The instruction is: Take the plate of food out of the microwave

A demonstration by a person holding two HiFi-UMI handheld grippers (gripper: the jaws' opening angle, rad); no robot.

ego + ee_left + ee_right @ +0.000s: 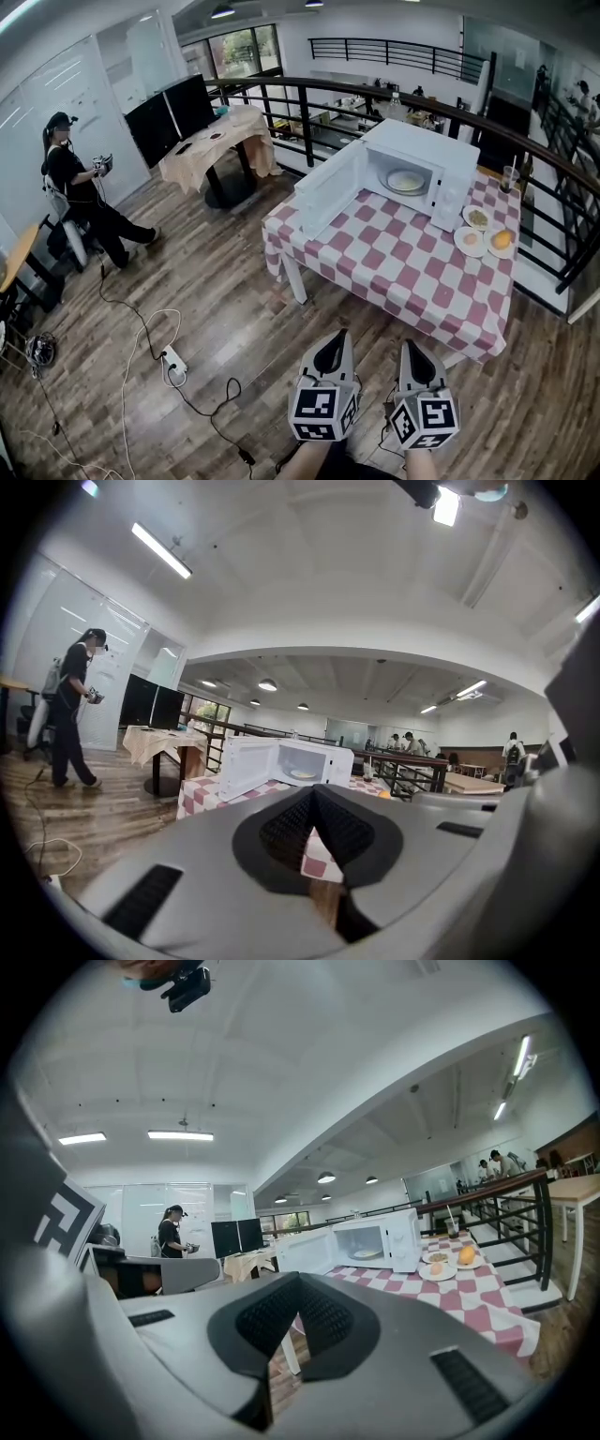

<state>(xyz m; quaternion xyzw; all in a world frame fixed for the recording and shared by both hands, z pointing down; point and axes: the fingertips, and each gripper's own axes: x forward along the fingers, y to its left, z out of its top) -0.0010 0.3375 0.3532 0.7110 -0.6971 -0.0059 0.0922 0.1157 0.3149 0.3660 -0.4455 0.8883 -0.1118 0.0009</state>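
Pointing level toward the microwave (412,169), left claw (334,343) and right claw (416,352) hover closed, empty.

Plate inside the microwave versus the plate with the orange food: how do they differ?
The plate inside the microwave sits within the open microwave; the plate with the orange food rests on the checkered tablecloth to its right. The plate inside the microwave holds flat, pale food; the plate with the orange food holds a rounded lump. The plate inside the microwave also looks larger. Both are round and white.
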